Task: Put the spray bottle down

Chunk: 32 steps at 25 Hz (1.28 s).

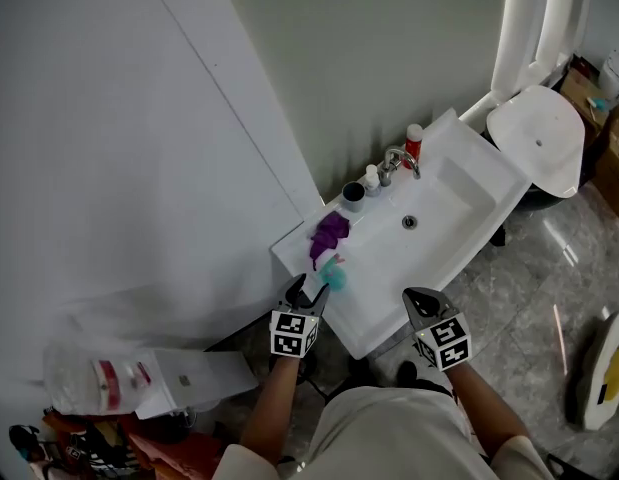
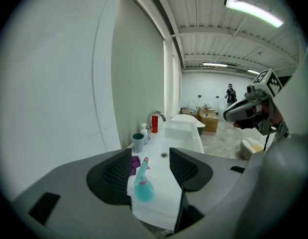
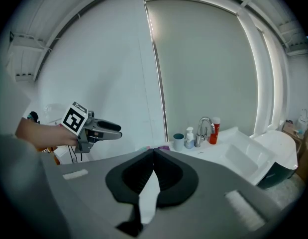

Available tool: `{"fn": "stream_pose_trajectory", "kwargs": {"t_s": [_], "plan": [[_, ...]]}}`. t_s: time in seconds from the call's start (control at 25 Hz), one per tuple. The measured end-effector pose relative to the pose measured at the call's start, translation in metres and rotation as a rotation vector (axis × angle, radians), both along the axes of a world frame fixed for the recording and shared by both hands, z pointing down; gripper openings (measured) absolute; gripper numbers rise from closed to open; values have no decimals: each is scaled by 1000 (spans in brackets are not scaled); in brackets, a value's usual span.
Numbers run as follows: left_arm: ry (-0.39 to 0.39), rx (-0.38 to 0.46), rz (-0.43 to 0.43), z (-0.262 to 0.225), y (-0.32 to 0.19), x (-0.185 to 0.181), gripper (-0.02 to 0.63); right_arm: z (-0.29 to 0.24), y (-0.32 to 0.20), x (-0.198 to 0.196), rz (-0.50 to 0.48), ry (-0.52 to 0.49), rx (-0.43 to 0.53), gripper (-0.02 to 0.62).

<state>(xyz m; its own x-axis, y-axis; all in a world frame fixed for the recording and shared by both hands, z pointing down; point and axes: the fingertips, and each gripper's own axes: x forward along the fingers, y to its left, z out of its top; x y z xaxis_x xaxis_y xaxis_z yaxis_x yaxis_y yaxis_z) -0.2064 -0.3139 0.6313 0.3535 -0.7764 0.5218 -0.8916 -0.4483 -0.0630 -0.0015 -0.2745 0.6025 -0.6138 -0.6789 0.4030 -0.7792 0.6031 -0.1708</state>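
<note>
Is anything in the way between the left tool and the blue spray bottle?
No, nothing visible. The left tool is open and empty, and the spray bottle sits on the sink in plain sight through its gap. The purple cloth lies beyond the bottle, not in between.

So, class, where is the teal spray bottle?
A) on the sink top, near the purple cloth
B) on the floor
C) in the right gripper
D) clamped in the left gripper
A: the spray bottle sits on the sink, clear of the open left gripper.
</note>
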Motion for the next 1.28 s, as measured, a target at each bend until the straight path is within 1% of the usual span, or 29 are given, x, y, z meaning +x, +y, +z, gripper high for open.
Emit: {"fn": "stream_pose_trajectory", "kwargs": {"t_s": [0.2,0.32,0.52,0.76,0.88,0.92,1.0,1.12,1.28], "plan": [[54,58,-138,-37,33,-4,238,-20,5,14,-63,-11,35,9],[70,105,-218,-61,59,-3,232,-32,9,24,-100,-21,58,11],[80,164,-316,-90,105,-2,202,-51,20,34,-141,-43,84,11],[86,189,-409,-102,145,-16,193,-56,24,29,-166,-48,124,11],[85,192,-441,-106,159,-27,187,-63,31,22,-174,-40,153,9],[87,196,-446,-108,162,-30,175,-66,34,19,-176,-37,162,11],[93,213,-451,-113,167,-36,123,-71,39,16,-179,-26,181,11],[92,238,-451,-121,170,-44,86,-78,43,10,-174,-8,205,11],[91,272,-416,-132,174,-48,25,-88,47,3,-150,-6,220,11]]}}
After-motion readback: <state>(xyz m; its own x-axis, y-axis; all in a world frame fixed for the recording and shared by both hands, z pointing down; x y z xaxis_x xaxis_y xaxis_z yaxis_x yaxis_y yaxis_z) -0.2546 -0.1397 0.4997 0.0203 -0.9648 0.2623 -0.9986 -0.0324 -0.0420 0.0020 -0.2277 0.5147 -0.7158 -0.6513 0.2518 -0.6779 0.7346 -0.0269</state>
